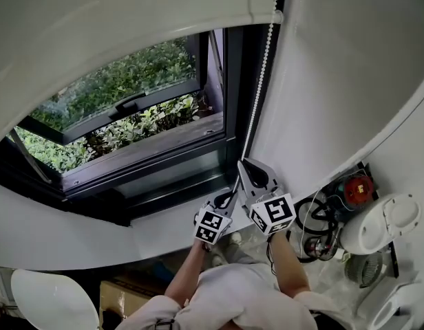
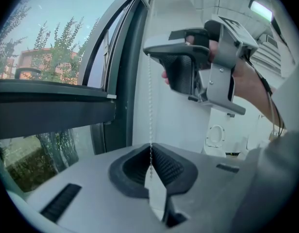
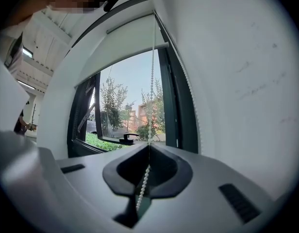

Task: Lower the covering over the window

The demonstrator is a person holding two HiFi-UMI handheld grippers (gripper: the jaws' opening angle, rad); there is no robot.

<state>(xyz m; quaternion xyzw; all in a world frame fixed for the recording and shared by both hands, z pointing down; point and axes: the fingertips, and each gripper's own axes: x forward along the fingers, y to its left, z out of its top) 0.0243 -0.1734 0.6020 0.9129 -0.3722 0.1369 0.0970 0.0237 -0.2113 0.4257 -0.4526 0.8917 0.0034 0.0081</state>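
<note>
A dark metal-framed window [image 1: 226,81] fills the left, its glass sash tilted outward with a slim lever handle; leafy green shrubs show beyond the glass. The white fabric roller blind [image 3: 123,50] sits rolled up high across the top of the window, ending in a straight bottom bar, so most of the glass is uncovered.

Just right of the window's lower corner, the left tool [image 2: 150,152], smooth grey plastic with ribbed dark pads, is closed tight on the bead chain [image 1: 261,81], which runs between its pads. Its cube [image 1: 212,226] carries black-and-white square markers.

The chain, a string of small white round beads, hangs straight down the window's right edge from the blind's end.

A little higher on the same chain, the right tool [image 3: 148,147] is also clamped shut, beads passing through the closed pads. A hand [image 2: 246,79] grips its handle, and its marker cube [image 1: 274,212] faces up.

Right of the window stands a plain white wall [image 1: 336,81], smooth and matte.

Farther right of the window, low down, lie a tangle of black cables [image 1: 315,229], a small red object [image 1: 358,188] and a rounded white plastic body [image 1: 377,225].
</note>
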